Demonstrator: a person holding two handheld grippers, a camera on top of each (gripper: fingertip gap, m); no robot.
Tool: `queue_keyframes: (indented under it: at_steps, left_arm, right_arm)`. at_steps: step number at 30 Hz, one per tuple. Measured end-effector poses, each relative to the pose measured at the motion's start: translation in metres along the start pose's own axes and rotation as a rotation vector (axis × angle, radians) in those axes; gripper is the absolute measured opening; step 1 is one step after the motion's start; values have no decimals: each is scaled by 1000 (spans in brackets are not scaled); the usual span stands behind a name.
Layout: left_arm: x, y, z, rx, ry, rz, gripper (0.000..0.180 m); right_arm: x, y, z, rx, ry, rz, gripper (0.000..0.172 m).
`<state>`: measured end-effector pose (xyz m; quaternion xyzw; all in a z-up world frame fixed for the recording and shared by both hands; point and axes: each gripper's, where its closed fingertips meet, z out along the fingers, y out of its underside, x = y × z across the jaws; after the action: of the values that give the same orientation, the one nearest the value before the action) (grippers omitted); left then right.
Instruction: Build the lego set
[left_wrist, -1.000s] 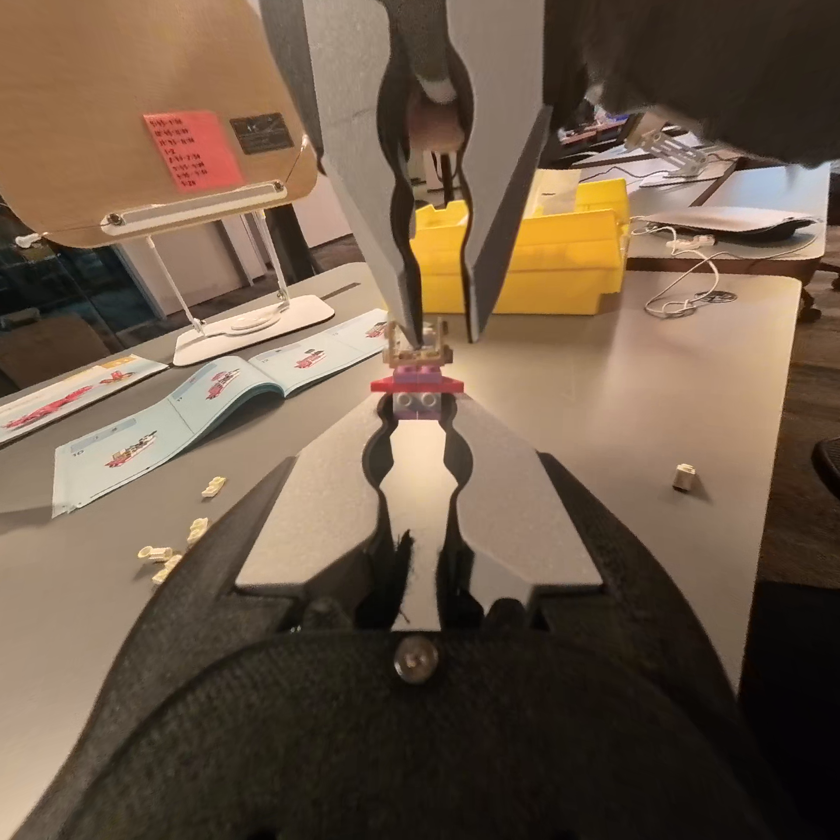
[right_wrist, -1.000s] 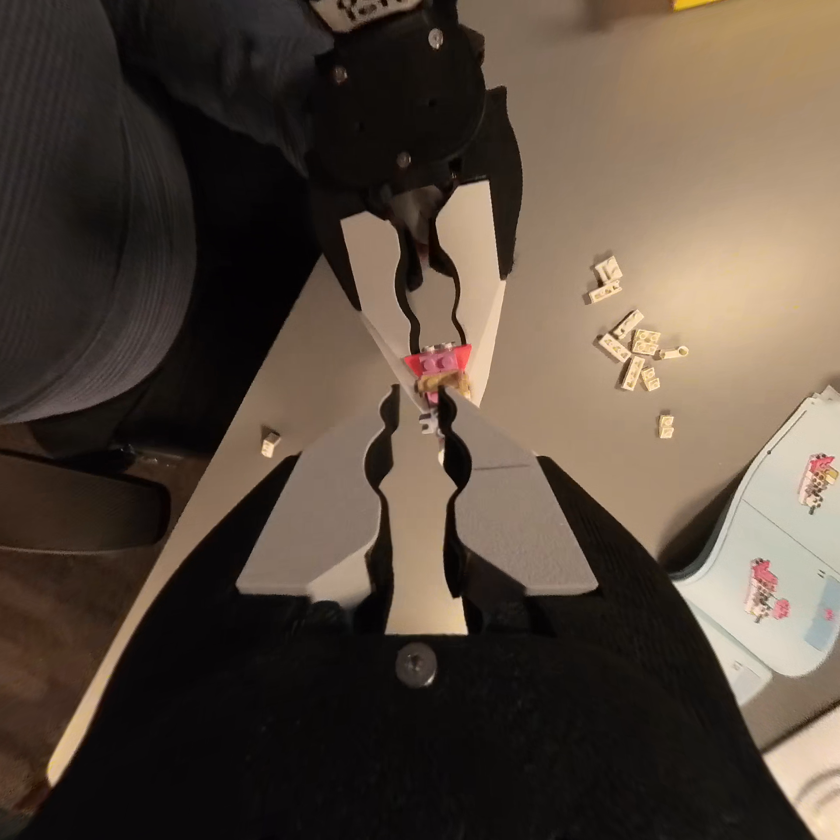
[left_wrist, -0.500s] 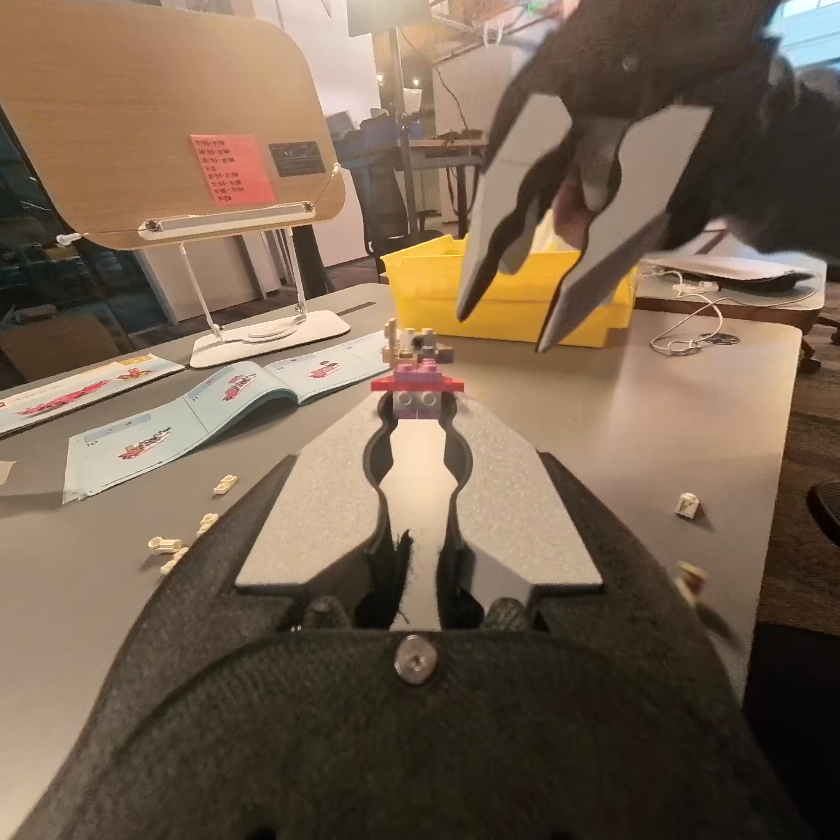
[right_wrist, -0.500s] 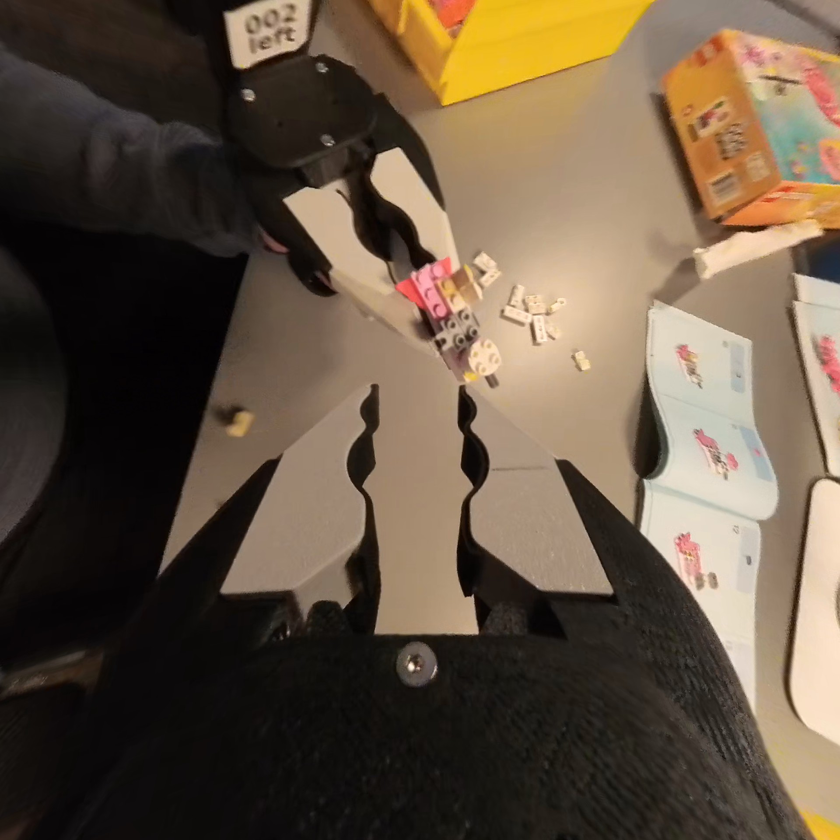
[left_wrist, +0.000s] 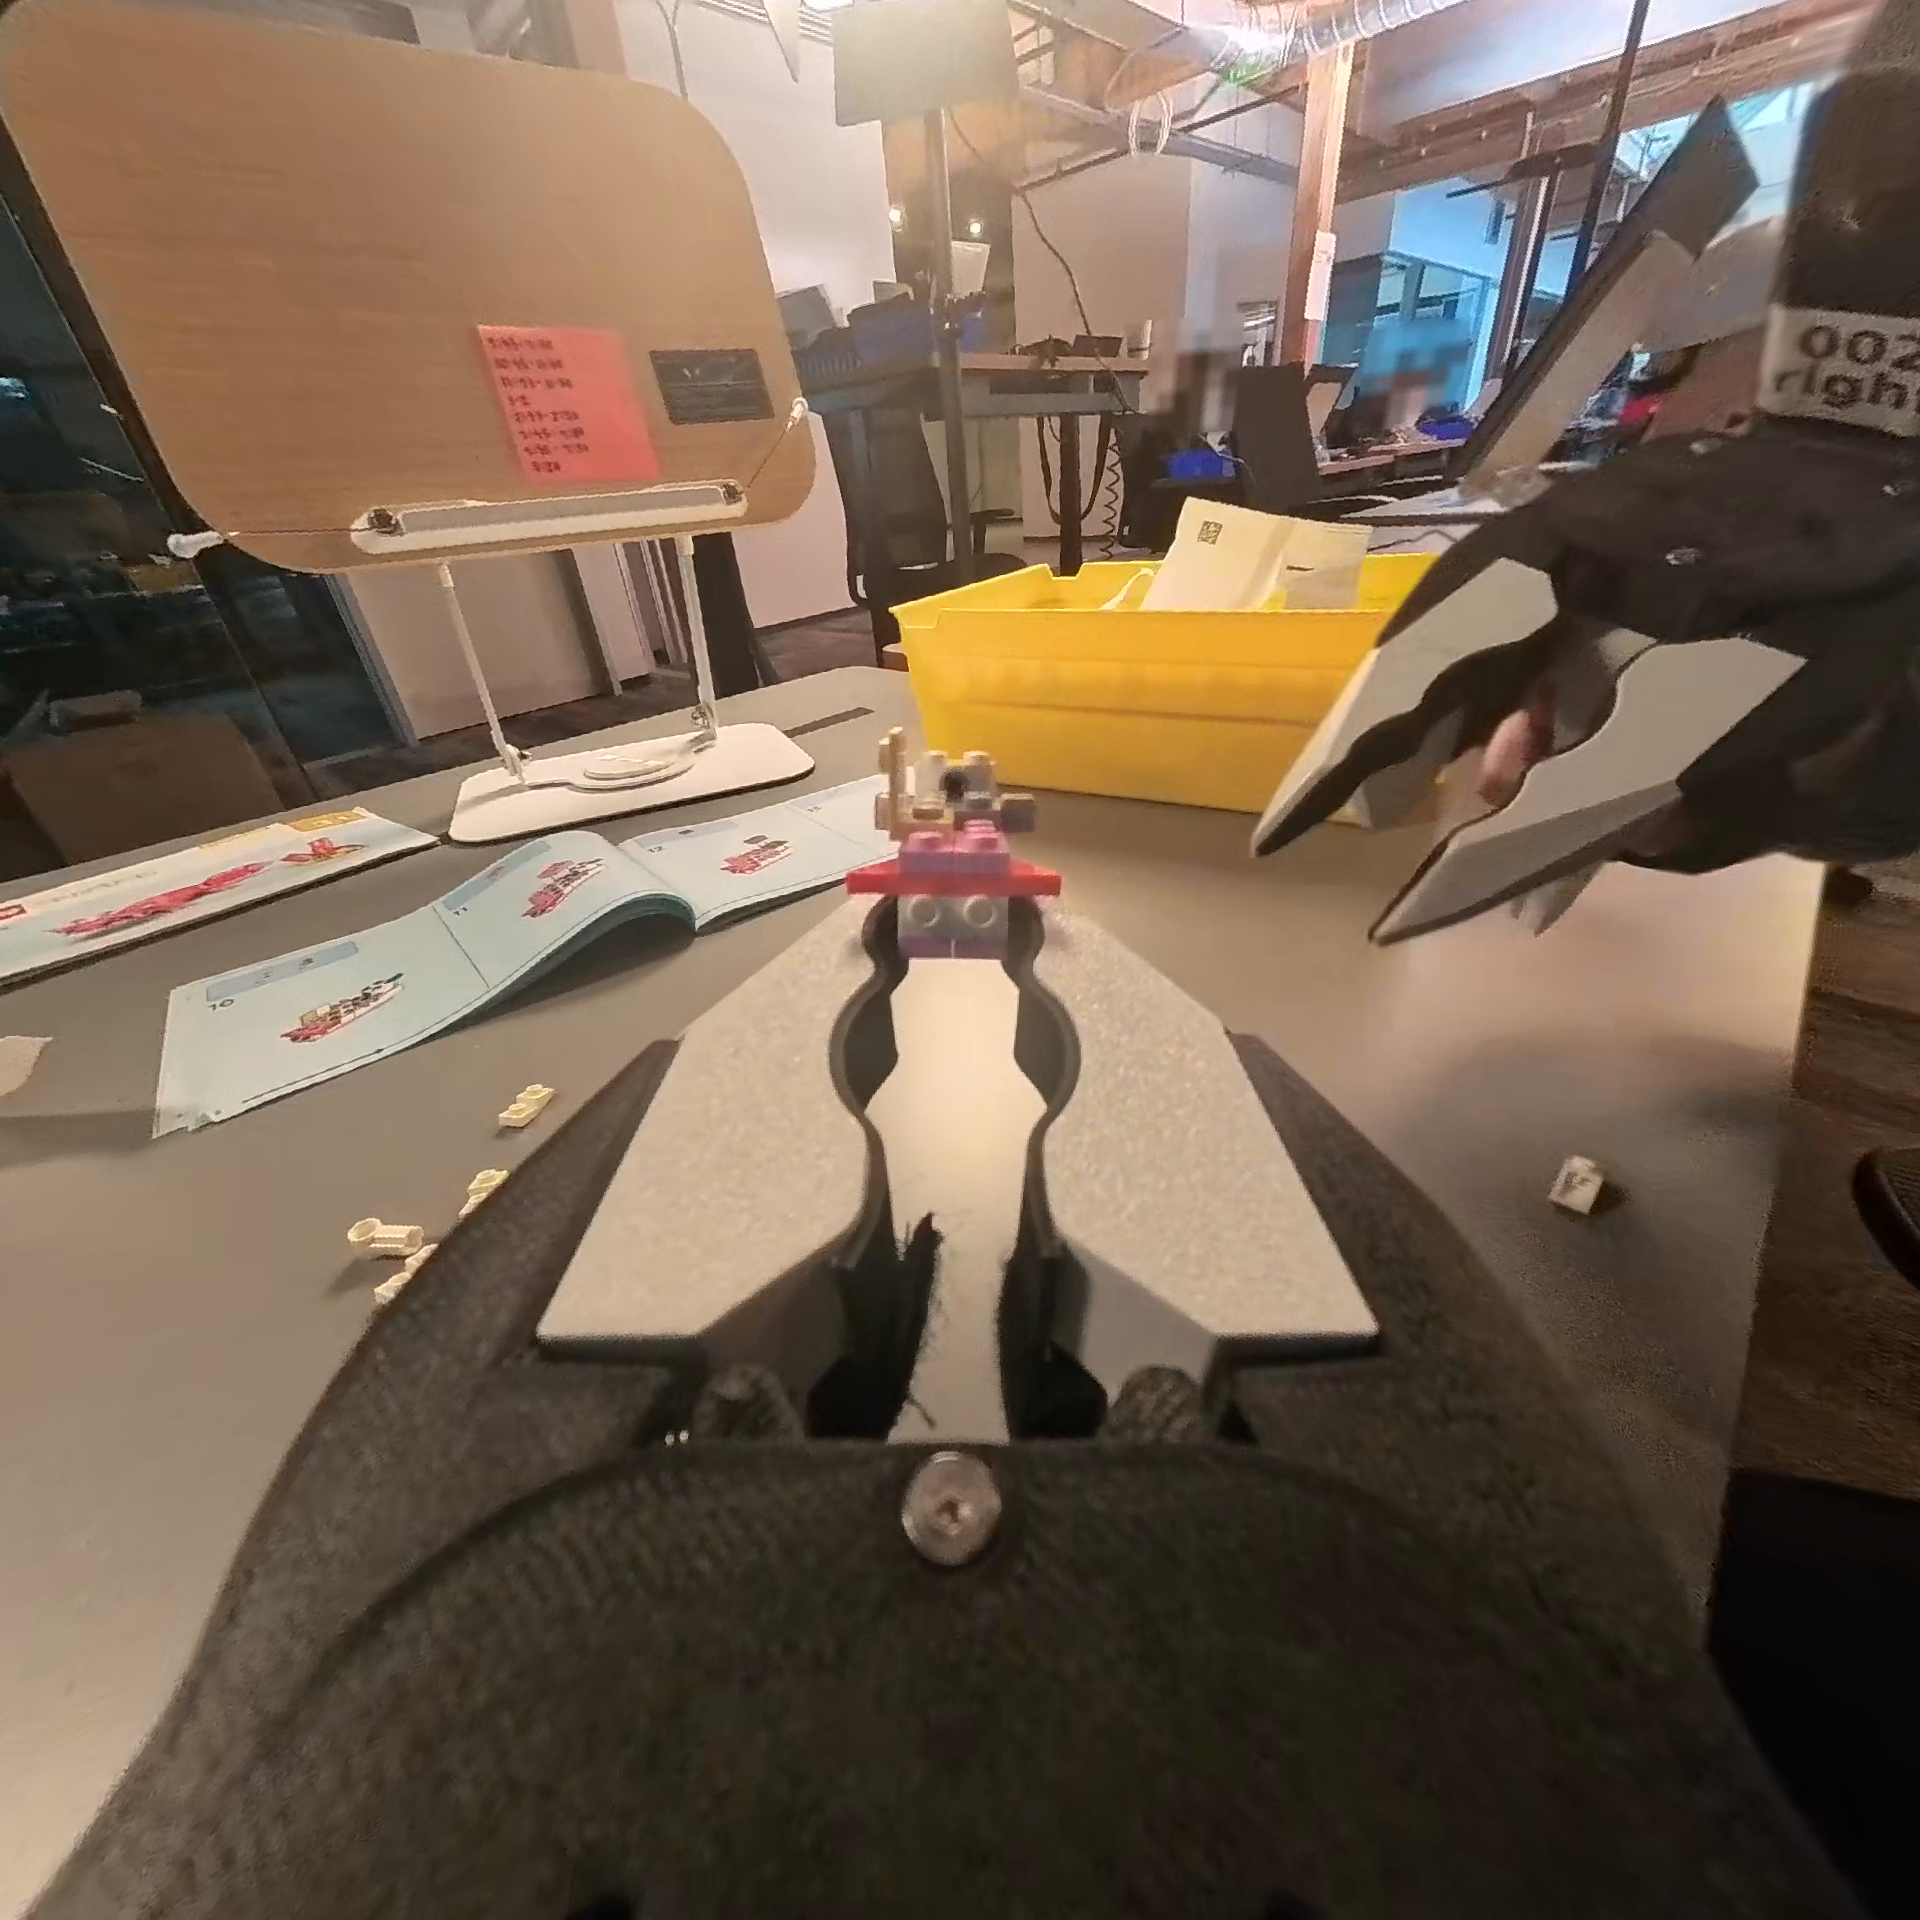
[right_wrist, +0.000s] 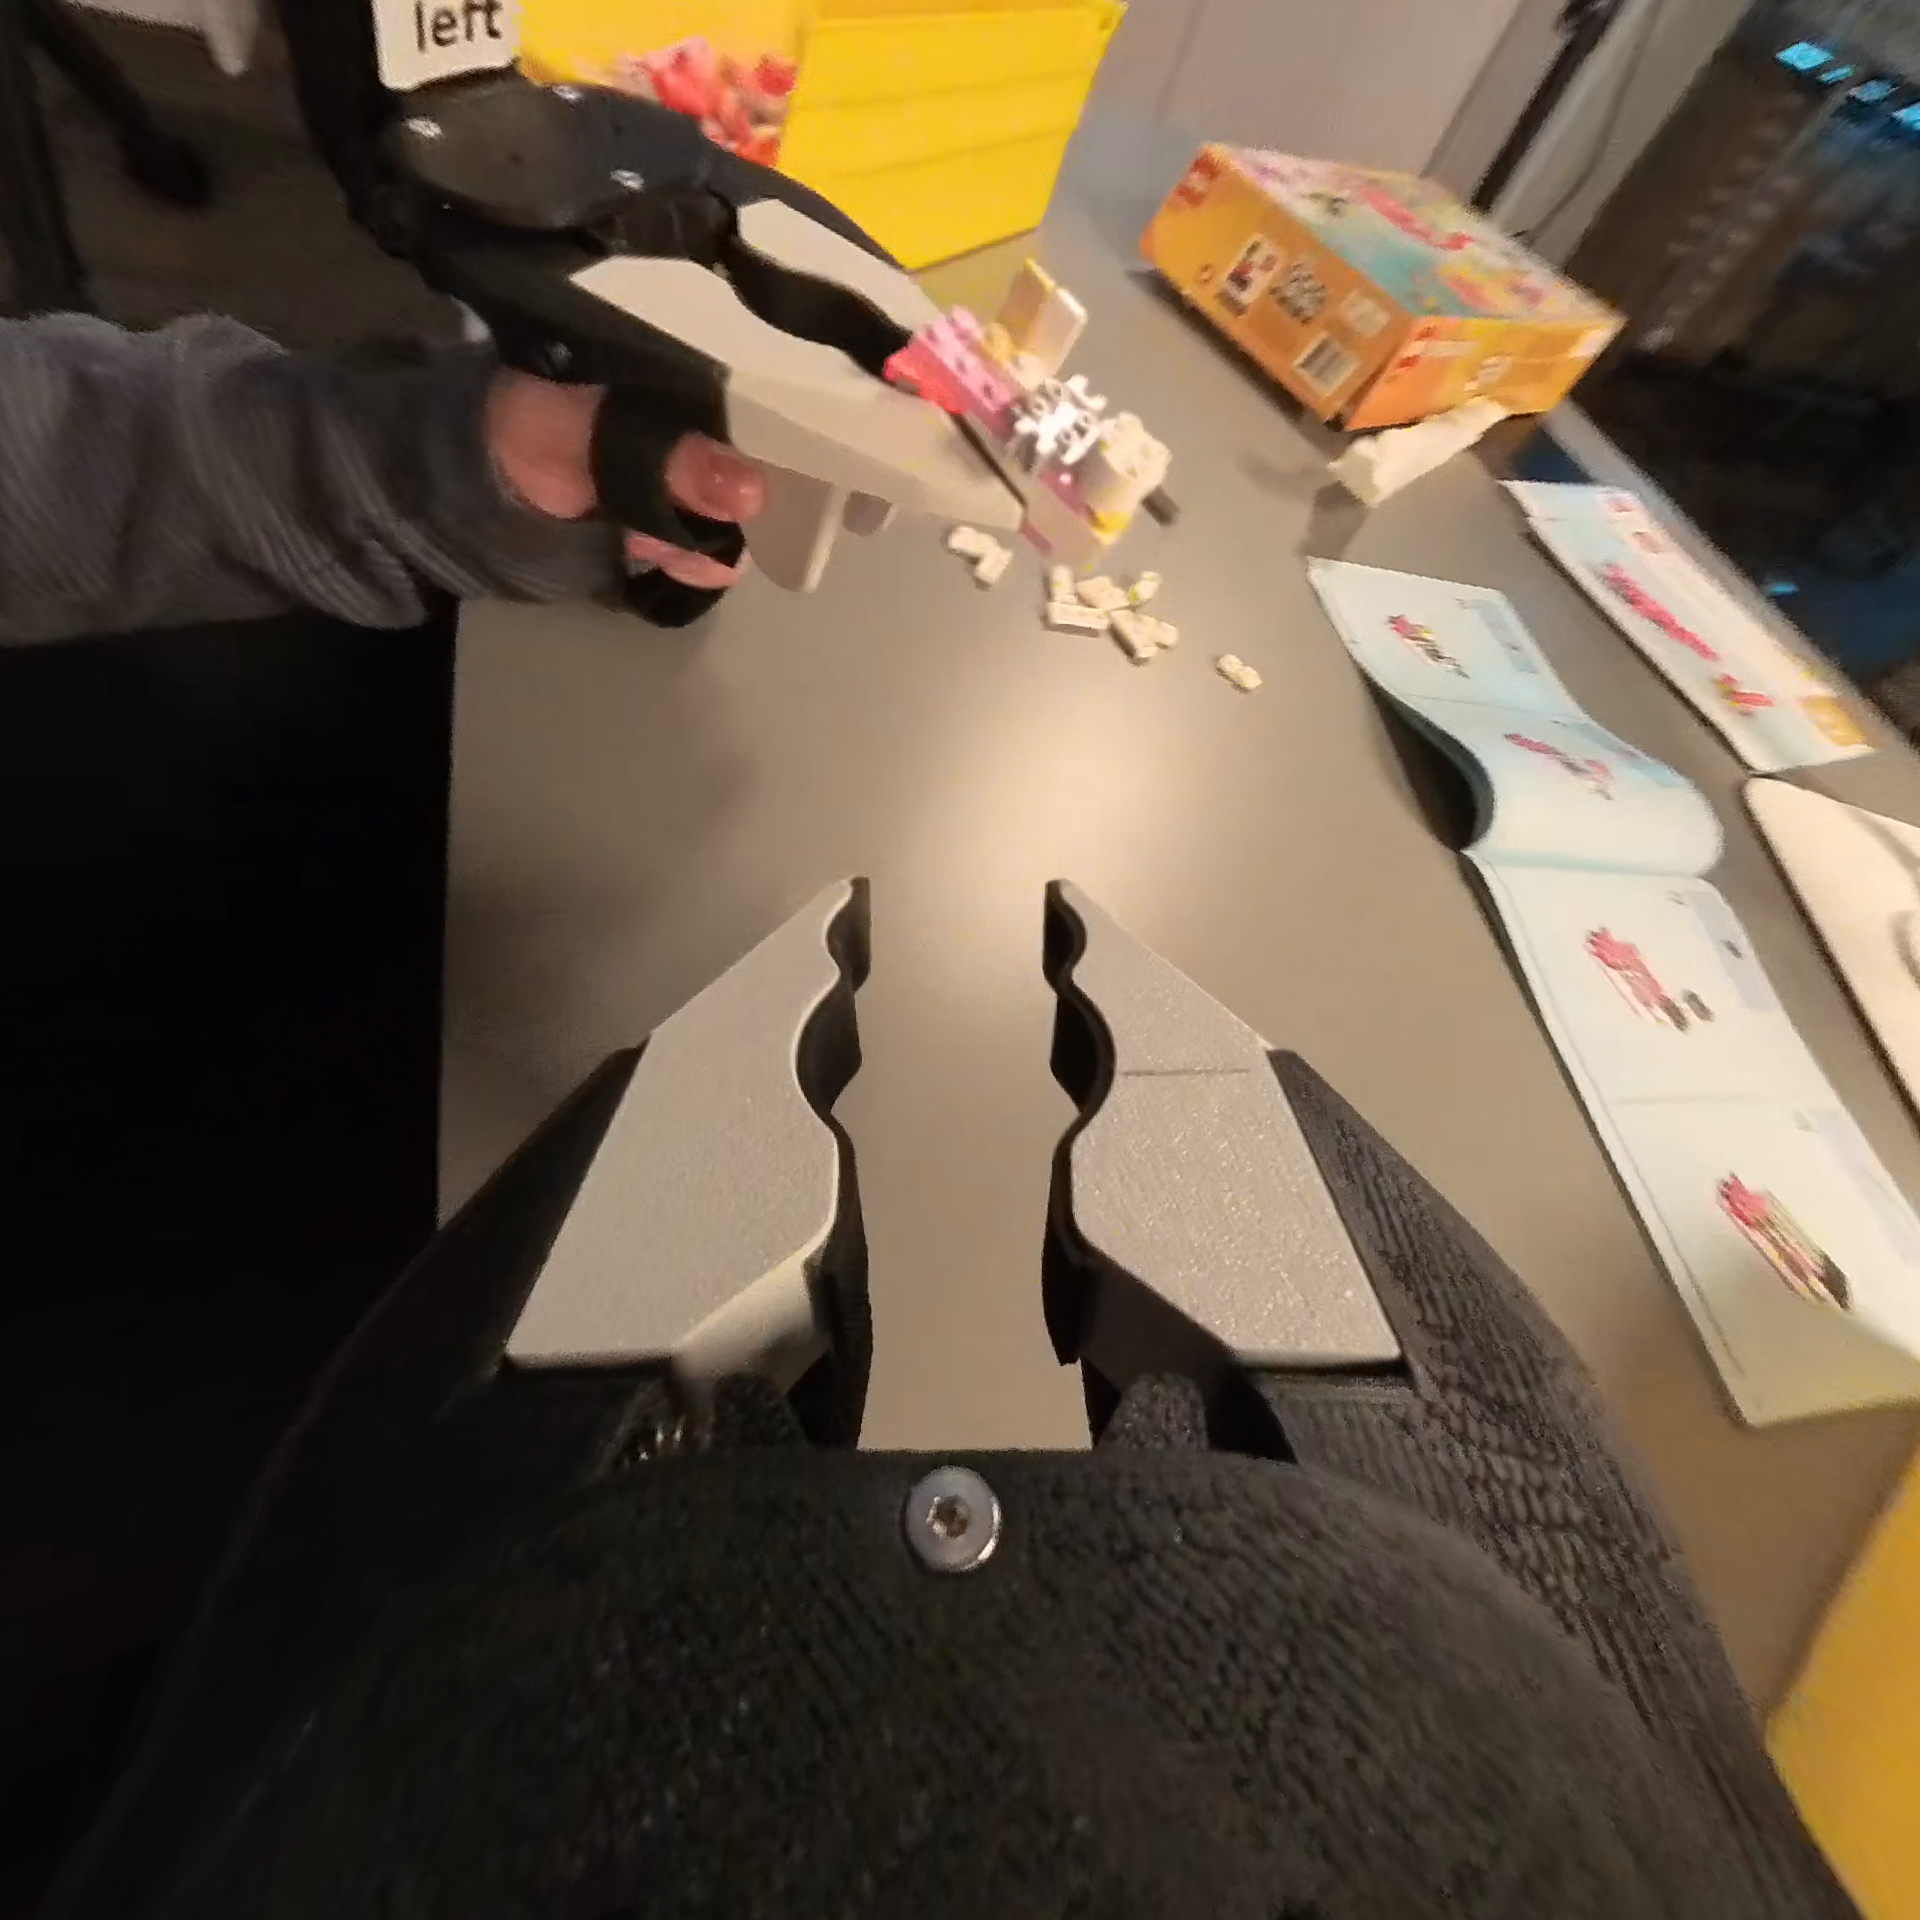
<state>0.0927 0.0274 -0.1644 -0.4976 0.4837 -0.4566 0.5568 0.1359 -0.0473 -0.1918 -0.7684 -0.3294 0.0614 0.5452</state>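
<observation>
The left tool (left_wrist: 954, 935) is closed on a small brick model (left_wrist: 951, 868), its two tips pressing the grey and purple bricks at the model's base; a red plate, pink bricks and tan and grey pieces stack up beyond the tips. The model is held clear above the grey surface (left_wrist: 1351, 1039). Ahead of this tool and to its left lies an open instruction booklet (left_wrist: 436, 956), with small cream bricks (left_wrist: 416, 1226) scattered nearer, just left of the tool's body. Farther ahead stand a wooden book stand (left_wrist: 416, 281) and a yellow bin (left_wrist: 1143, 696). A single pale brick (left_wrist: 1579, 1184) lies off to its right.

The right tool (right_wrist: 956, 904) is parted with only bare surface between its tips, gripping nothing. It hangs above the surface, well apart from the left tool, which shows ahead of it to the left. An orange toy box (right_wrist: 1382, 281) sits far ahead to its right.
</observation>
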Motion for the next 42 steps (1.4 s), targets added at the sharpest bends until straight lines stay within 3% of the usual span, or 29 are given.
queue_keyframes:
  at_steps: [7,11,13,15,19,24,27,31,34,36,42]
  left_arm:
    - [2,-1,-1,13,9,11,15]
    - [2,-4,-2,33,10,18,15]
    - [4,-6,-3,46,19,27,15]
    - [8,-7,-3,59,44,34,15]
    - [12,-7,-2,63,67,35,15]
    - [13,-8,-3,71,69,40,15]
    - [13,-9,-4,74,73,41,15]
    - [14,-9,-4,75,83,41,15]
    - [15,-10,-5,82,84,44,15]
    - [15,-10,-5,86,85,46,15]
    - [13,-10,-5,86,79,34,15]
  right_arm:
    - [35,11,-54,166,471,-51,34]
    - [24,19,-66,173,566,-76,37]
    - [-1,22,-57,131,432,-77,29]
    - [-35,26,-44,46,183,-5,12]
    - [-77,41,-31,-183,-174,145,19]
    - [-82,58,-19,-368,-276,159,29]
    - [-83,67,-17,-412,-289,153,24]
    - [-79,66,-12,-410,-278,89,5]
    - [-58,61,-8,-439,-197,-76,4]
    - [-34,58,-6,-485,-106,-288,4]
    - [21,56,0,-716,58,-1346,5]
